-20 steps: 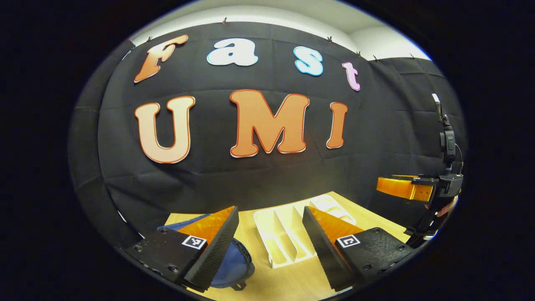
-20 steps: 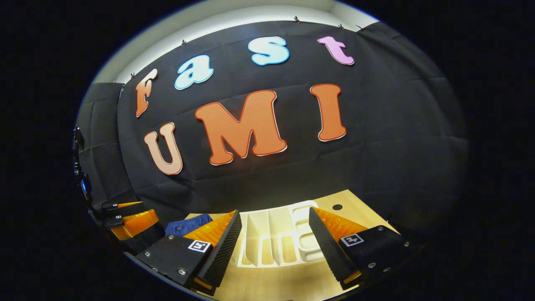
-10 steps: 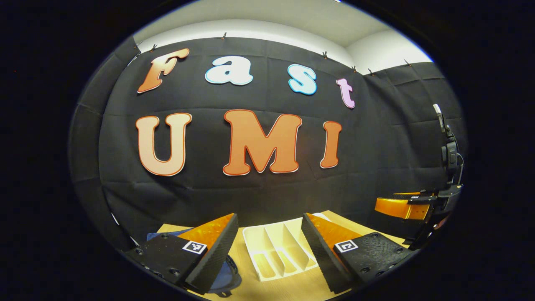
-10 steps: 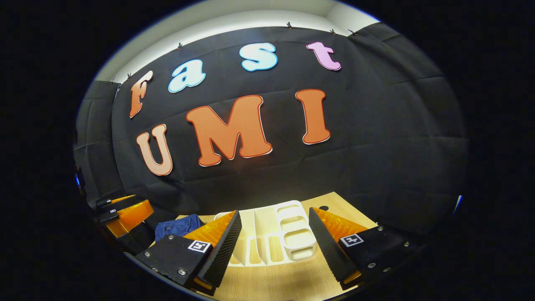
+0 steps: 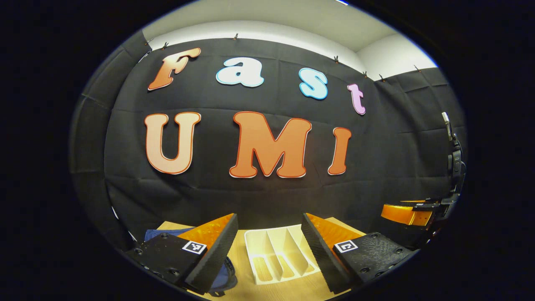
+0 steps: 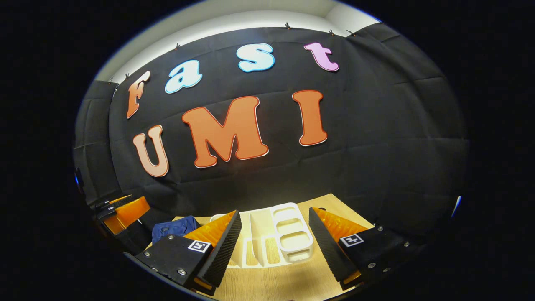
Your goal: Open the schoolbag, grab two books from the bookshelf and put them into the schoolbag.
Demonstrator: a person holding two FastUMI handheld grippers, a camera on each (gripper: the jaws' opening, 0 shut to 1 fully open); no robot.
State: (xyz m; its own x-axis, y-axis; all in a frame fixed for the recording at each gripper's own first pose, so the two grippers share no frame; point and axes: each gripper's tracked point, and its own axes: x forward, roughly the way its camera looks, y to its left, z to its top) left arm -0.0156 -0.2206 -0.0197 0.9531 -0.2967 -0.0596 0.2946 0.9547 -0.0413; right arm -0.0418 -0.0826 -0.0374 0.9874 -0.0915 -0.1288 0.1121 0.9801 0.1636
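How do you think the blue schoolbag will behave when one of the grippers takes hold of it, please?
The schoolbag looks like soft fabric lying slumped and creased on the table, so it will probably be floppy and sag from one pinch. Lying so flat, it seems nearly empty, so likely light. Being cloth, it should bunch or drag when pushed, not roll or tip.

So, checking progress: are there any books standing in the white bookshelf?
No, the white slotted plastic bookshelf lies flat on the wooden table, slots empty.

left gripper (image 5: 269,251) fingers apart | bookshelf (image 5: 278,255) between | schoolbag (image 5: 219,276) left
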